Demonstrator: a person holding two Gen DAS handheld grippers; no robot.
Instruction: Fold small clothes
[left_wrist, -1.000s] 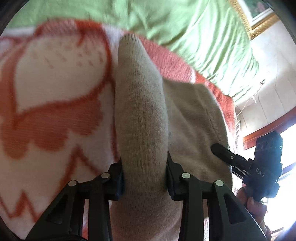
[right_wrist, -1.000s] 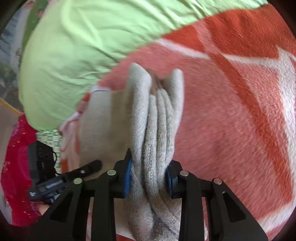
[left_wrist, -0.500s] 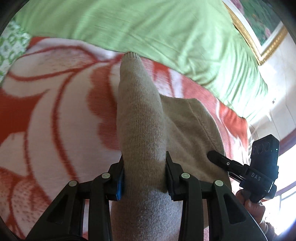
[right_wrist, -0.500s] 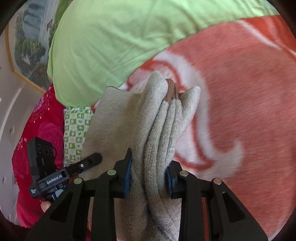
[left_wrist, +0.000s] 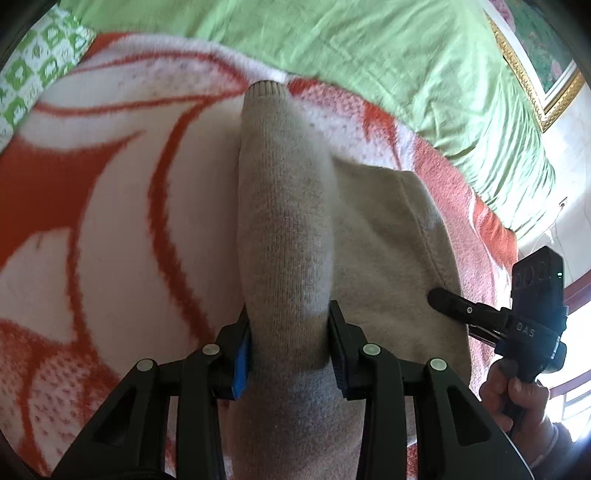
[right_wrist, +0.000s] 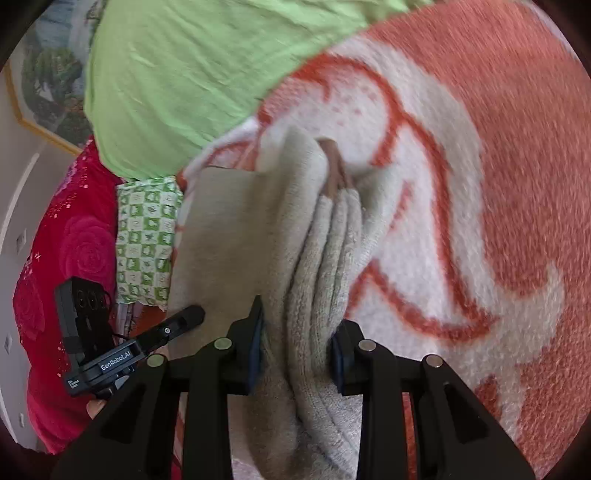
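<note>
Both grippers, left gripper (left_wrist: 290, 332) and right gripper (right_wrist: 297, 332), are clamped on the beige sweater (left_wrist: 388, 258). Keep them level and lay the fold toward 12 o'clock on the blanket (left_wrist: 110, 221).

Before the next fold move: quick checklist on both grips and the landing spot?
1. Left gripper clamped on beige knit garment: ok.
2. Right gripper clamped on a bunched edge of it: ok.
3. Fabric spans between both grippers, no snag seen: ok.
4. Orange-and-white blanket beneath free of other items where visible: ok.
5. Held edges aligned for a neat fold: cannot tell.
6. Green sheet clear of the garment: ok.
</note>
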